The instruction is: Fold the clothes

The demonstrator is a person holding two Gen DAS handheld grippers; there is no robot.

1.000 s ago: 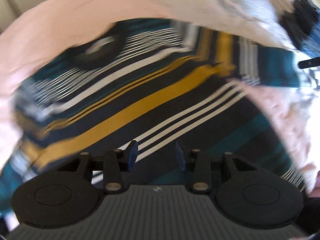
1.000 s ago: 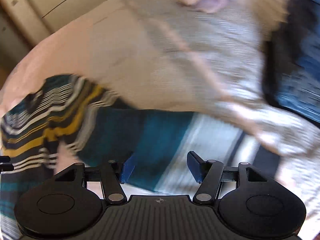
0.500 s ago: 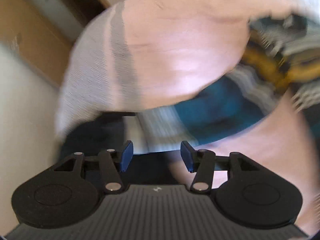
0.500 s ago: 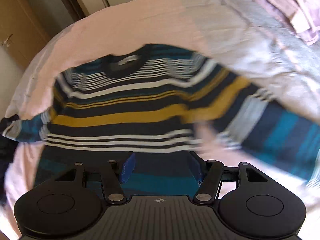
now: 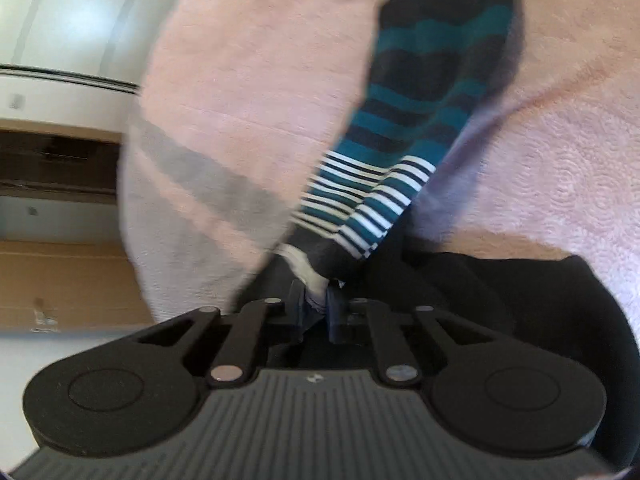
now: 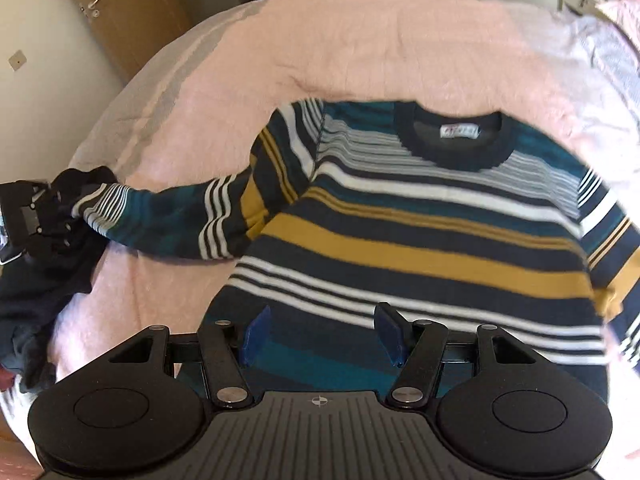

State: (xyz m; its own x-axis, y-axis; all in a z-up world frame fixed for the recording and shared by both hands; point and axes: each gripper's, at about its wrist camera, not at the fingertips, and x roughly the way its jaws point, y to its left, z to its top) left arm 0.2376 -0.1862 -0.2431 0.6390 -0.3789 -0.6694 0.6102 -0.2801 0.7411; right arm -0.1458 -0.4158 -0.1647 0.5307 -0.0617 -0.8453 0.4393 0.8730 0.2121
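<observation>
Left jaws: your left gripper (image 5: 314,306) is clamped on the sleeve cuff (image 5: 308,276); the pale ribbed edge is pinched between the two pads.
Right jaws: your right gripper (image 6: 322,334) stands apart and holds nothing; it hangs over the hem end of the sweater (image 6: 420,240), and whether it touches the cloth cannot be told.
Where the sweater lies: flat on the pink blanket (image 6: 360,52), front up, neck and label on the far side from your right jaws, hem nearest them.
The sleeve: the sleeve (image 6: 168,216) runs out sideways from the shoulder toward your left gripper, its long axis roughly across the body's. In the left view it stretches straight away from the jaws, lifted a little, not lying flat.
Key relation: the body lies away from your left jaws, along the sleeve. A fold would likely carry the cuff back along that line over the chest. Your left hand has that end; your right is nearer the body and hem.
Material: soft knit, banded in navy, teal, white and mustard; narrow stripes by the cuff, wide ones across the chest. It will likely sag and stretch where held.
Blanket: fuzzy, lightly wrinkled, may drag on the knit.
Beside the cuff: a dark garment (image 5: 500,300) is heaped near your left jaws; mind it does not come along.
</observation>
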